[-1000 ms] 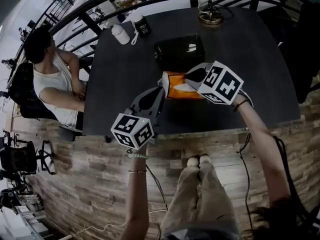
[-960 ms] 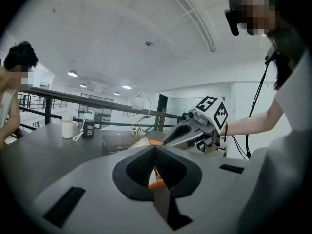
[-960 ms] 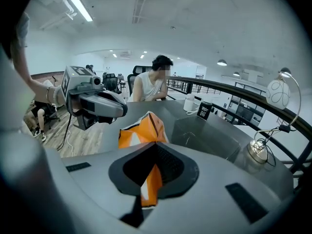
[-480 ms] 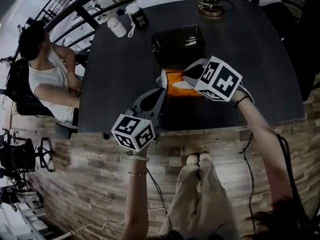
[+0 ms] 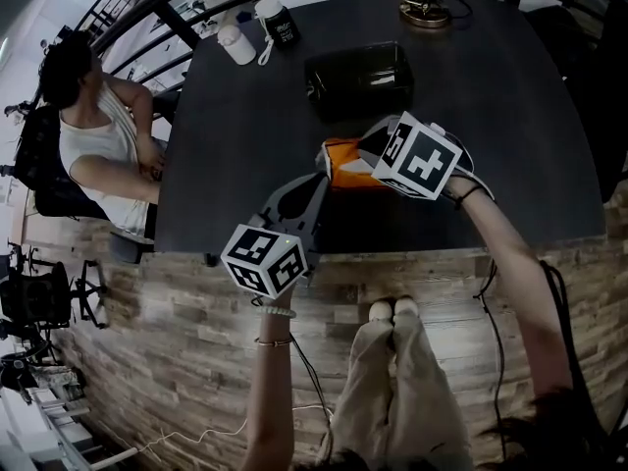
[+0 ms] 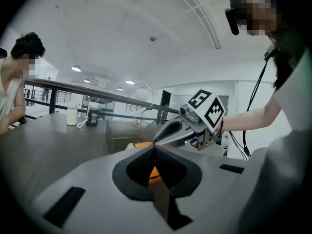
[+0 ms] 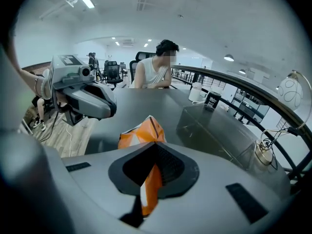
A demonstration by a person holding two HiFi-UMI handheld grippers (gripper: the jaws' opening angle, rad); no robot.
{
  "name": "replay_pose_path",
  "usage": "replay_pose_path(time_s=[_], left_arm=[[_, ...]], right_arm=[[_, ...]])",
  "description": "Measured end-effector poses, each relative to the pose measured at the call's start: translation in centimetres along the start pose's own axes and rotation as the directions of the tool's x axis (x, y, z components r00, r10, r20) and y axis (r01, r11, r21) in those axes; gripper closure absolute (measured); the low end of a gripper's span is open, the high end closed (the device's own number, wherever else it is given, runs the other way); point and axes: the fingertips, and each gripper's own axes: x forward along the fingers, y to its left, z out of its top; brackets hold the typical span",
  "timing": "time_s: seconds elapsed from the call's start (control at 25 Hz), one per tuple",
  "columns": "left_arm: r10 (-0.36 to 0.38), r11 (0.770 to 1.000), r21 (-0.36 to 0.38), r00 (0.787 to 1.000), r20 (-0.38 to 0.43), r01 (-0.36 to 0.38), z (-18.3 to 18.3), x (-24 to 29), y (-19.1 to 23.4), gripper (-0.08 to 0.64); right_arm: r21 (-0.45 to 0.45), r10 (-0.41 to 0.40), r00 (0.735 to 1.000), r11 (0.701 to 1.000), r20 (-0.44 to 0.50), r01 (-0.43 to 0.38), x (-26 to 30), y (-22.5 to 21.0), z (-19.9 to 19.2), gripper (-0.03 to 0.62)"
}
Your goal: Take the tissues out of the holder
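1. Far left: a seated person (image 5: 93,145) is at the left edge of the dark table (image 5: 245,145). A white bottle (image 5: 235,43) and a dark cup (image 5: 278,23) stand close together at the table's far left corner.

2. Left gripper (image 5: 319,177): I read its jaws as brought together at the tips in the left gripper view (image 6: 155,150). Orange film from the tissue pack (image 6: 141,144) shows in the narrow gap between the pads. In the head view these tips meet the pack's left end, so I take this tool to be pinching that end.

3. Tissue pack (image 5: 345,168): it is orange with white areas. It sits between the two tools, on the near side of the holder (image 5: 355,75) and clear of it. I cannot tell whether its underside rests on the table.

4. Holder: a dark, glossy box standing on the table beyond the pack. It is visible behind the pack in the right gripper view (image 7: 214,130).

5. Right gripper (image 5: 368,150): the jaws are closed onto the pack's right end. In the right gripper view (image 7: 155,147) a fold of orange film (image 7: 141,133) runs down between the pads and is clamped there.

6. Far right: a round metal object (image 5: 426,10) sits at the table's far edge.
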Motion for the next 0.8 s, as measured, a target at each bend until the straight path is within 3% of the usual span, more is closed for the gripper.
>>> replay_pose_path(time_s=[0.36, 0.56, 0.8], left_arm=[[0.026, 1.000, -0.007, 1.000, -0.007, -0.026, -0.7, -0.7, 1.2, 0.552], [0.026, 1.000, -0.005, 1.000, -0.011, -0.026, -0.6, -0.8, 1.4, 0.552], [0.019, 1.000, -0.006, 1.000, -0.010, -0.019, -0.2, -0.5, 1.8, 0.552]], right_arm=[[-0.024, -0.058, 0.996, 0.998, -0.061, 0.056, 1.6, -0.9, -0.3, 0.574], [-0.012, -0.074, 0.996, 0.997, -0.050, 0.073, 2.3, -1.3, -0.2, 0.572], [0.005, -0.103, 0.994, 0.995, -0.036, 0.103, 2.6, -2.5, 0.1, 0.506]])
